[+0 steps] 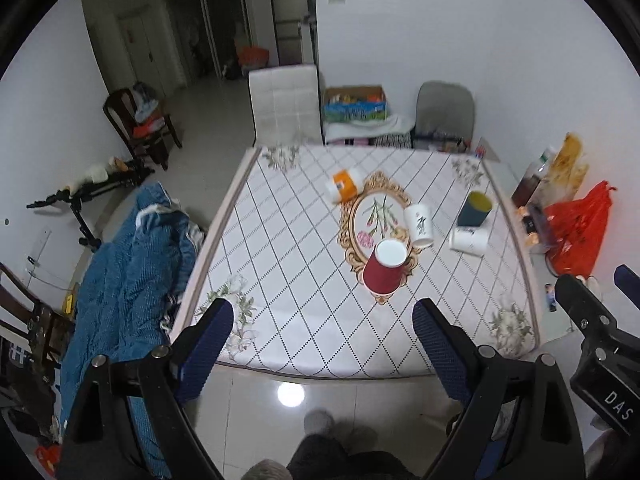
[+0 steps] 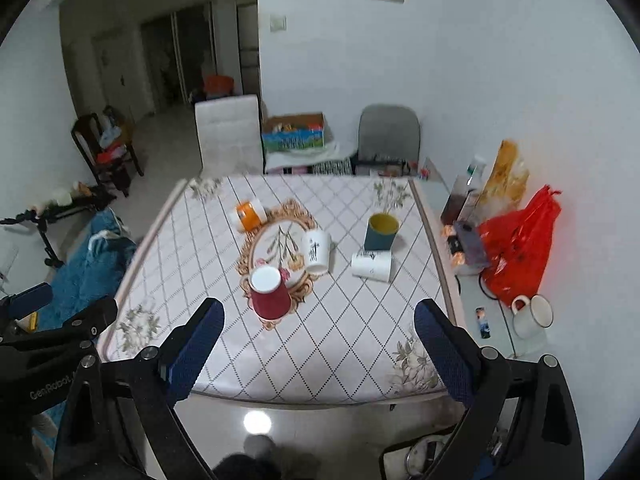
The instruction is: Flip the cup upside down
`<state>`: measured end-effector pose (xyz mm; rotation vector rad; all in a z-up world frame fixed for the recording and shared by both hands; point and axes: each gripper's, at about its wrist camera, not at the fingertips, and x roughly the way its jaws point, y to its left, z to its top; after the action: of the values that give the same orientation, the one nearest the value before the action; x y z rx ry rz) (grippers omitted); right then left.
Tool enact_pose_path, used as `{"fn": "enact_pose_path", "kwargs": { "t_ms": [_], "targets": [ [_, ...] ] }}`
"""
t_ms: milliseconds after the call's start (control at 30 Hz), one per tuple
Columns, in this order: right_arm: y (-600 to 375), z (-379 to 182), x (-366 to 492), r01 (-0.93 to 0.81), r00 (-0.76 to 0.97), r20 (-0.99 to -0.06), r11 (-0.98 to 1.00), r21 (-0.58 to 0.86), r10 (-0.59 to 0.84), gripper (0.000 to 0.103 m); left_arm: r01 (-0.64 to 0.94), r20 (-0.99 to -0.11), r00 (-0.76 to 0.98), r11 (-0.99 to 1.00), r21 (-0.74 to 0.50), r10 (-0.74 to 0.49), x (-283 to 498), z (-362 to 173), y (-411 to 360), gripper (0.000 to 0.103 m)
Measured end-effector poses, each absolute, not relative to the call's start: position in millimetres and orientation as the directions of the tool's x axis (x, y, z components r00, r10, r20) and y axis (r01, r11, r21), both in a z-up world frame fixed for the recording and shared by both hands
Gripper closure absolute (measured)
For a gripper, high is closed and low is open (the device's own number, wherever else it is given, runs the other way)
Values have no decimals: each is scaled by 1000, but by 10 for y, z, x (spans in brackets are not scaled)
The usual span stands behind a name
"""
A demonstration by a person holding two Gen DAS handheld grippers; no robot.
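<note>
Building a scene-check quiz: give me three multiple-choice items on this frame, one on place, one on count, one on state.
1. Where does the red cup stand?
A. on the ornate gold frame print at the table's centre
B. on the floor
C. on the grey chair

2. How many cups are on the patterned tablecloth?
A. two
B. five
C. eight

3. How is the teal cup placed?
A. lying on its side
B. mouth down
C. upright, mouth up

Answers:
1. A, its wide end sits on the gold frame print.
2. B: red, teal, orange cup, printed white cup, lying white cup.
3. C, its yellow inside shows from above.
</note>
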<state>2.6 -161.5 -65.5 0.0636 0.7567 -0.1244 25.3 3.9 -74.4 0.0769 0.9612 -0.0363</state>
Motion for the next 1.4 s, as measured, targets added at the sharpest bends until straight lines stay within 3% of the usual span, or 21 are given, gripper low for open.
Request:
{"fn": "enact_pose_path", "kwargs": {
  "t_ms": [300,367,1400],
  "targets": [
    [-1489,-229,-557,150,763,-638,988,27,-99,1,84,-782,622,996,35,-26,-178,-346,204,11],
    [-1467,-185,-641,155,769,-630,988,19,-109,1,76,-766,643,996,49,-11,-230,-296,216,0],
    [-1608,-44,-733,152,767,-631,988,3,-116,1,67,-735,678,997,40,-16,-399,-195,213,0]
  ]
}}
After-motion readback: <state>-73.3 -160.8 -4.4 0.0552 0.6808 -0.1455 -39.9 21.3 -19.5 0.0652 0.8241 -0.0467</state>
